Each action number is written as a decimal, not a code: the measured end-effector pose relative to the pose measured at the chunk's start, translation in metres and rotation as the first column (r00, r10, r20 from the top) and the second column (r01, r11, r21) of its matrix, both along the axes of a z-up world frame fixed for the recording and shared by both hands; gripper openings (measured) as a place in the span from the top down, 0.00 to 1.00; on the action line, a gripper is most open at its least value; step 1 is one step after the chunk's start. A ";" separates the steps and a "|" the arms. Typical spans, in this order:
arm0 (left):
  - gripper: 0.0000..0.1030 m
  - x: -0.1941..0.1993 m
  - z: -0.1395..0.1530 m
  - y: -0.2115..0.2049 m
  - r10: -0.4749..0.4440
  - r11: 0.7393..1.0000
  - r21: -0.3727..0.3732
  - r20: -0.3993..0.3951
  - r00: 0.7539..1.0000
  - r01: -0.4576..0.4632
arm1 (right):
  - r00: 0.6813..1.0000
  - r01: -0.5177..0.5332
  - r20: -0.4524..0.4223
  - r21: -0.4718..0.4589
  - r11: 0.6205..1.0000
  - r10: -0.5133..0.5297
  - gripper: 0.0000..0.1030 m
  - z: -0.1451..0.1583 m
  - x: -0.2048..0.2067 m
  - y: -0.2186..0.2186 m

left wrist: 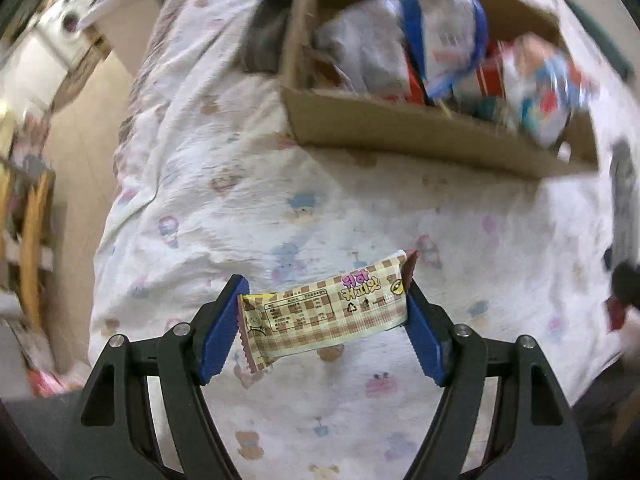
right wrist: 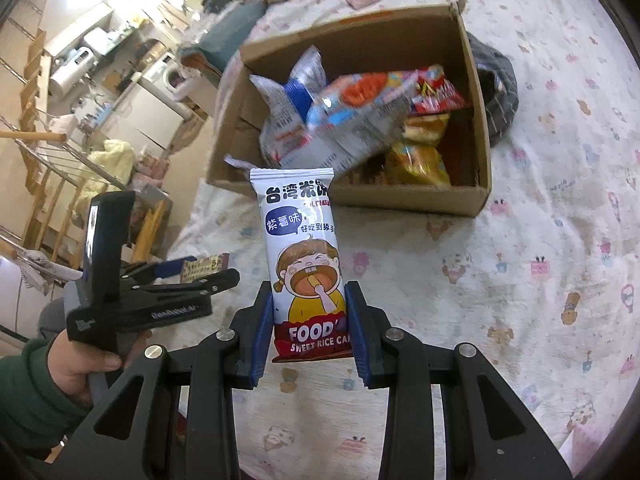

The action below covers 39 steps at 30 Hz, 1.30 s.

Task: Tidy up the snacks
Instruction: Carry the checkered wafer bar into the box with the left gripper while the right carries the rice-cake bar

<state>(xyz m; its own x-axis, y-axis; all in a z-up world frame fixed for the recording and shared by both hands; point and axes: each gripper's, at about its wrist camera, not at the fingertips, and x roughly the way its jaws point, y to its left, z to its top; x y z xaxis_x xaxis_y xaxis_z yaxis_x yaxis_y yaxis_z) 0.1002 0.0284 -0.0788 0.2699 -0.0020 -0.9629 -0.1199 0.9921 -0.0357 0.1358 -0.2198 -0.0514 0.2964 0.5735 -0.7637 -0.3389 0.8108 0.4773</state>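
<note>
My left gripper (left wrist: 326, 286) is shut on a brown-and-cream checked snack bar (left wrist: 320, 316), pinched end to end between the blue pads and held above the bed. In the right wrist view the left gripper (right wrist: 204, 271) shows at the left, held by a hand (right wrist: 80, 360) in a green sleeve. My right gripper (right wrist: 308, 292) is shut on the lower part of a white sweet rice cake packet (right wrist: 300, 232), which stands upright. The cardboard box (right wrist: 400, 200) lies ahead on the bed with several snack bags (right wrist: 360, 120) inside. The left wrist view has the box (left wrist: 400, 132) at upper right.
A patterned white bed cover (right wrist: 480, 300) lies under everything. A dark checked cloth (right wrist: 496, 92) sits right of the box. The bed's edge drops to the floor (left wrist: 80, 152) on the left, where a wooden drying rack (right wrist: 48, 184) stands.
</note>
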 end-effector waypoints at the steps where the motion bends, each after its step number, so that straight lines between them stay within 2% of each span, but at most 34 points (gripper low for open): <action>1: 0.30 0.004 0.003 -0.002 0.013 1.000 -0.009 0.016 1.000 -0.013 | 1.000 0.001 0.013 0.012 1.000 -0.001 0.65 0.004 0.000 -0.001; 8: 0.30 0.018 0.063 -0.006 -0.006 1.000 0.011 0.168 0.986 0.004 | 0.992 0.061 0.108 0.091 0.994 -0.071 0.65 0.032 0.003 -0.016; 13: 0.29 0.049 0.090 -0.008 -0.038 0.999 0.038 0.230 0.972 0.030 | 0.977 0.134 0.146 0.129 0.983 -0.152 0.65 0.047 0.016 -0.032; 17: 0.29 0.064 0.097 -0.009 -0.056 0.998 0.043 0.267 0.962 0.046 | 0.966 0.185 0.149 0.167 0.968 -0.211 0.65 0.059 0.033 -0.044; 22: 0.29 0.088 0.096 -0.018 -0.105 0.994 0.059 0.282 0.954 0.092 | 0.960 0.215 0.143 0.174 0.961 -0.240 0.65 0.065 0.062 -0.047; 28: 0.29 0.115 0.080 -0.035 -0.163 0.986 0.059 0.277 0.947 0.153 | 0.962 0.227 0.128 0.105 0.968 -0.240 0.65 0.054 0.101 -0.037; 34: 0.29 0.131 0.052 -0.036 -0.159 0.986 0.001 0.254 0.954 0.164 | 0.956 0.287 0.015 0.174 0.942 -0.294 0.65 0.029 0.140 -0.051; 38: 0.27 0.136 0.041 -0.035 -0.149 0.987 -0.026 0.221 0.964 0.159 | 0.948 0.314 -0.111 0.206 0.927 -0.297 0.63 0.003 0.155 -0.048; 39: 0.27 0.137 0.038 -0.034 -0.148 0.986 -0.041 0.208 0.967 0.159 | 0.946 0.320 -0.117 0.201 0.926 -0.302 0.62 0.001 0.156 -0.047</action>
<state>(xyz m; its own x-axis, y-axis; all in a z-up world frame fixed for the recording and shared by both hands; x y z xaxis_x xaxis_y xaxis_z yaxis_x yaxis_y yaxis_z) 0.2370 -0.0058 -0.0405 0.4523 -0.1121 -0.8848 0.0493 0.9937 -0.1007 0.2919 -0.2669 -0.0505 0.4278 0.6153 -0.6621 -0.0387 0.7443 0.6667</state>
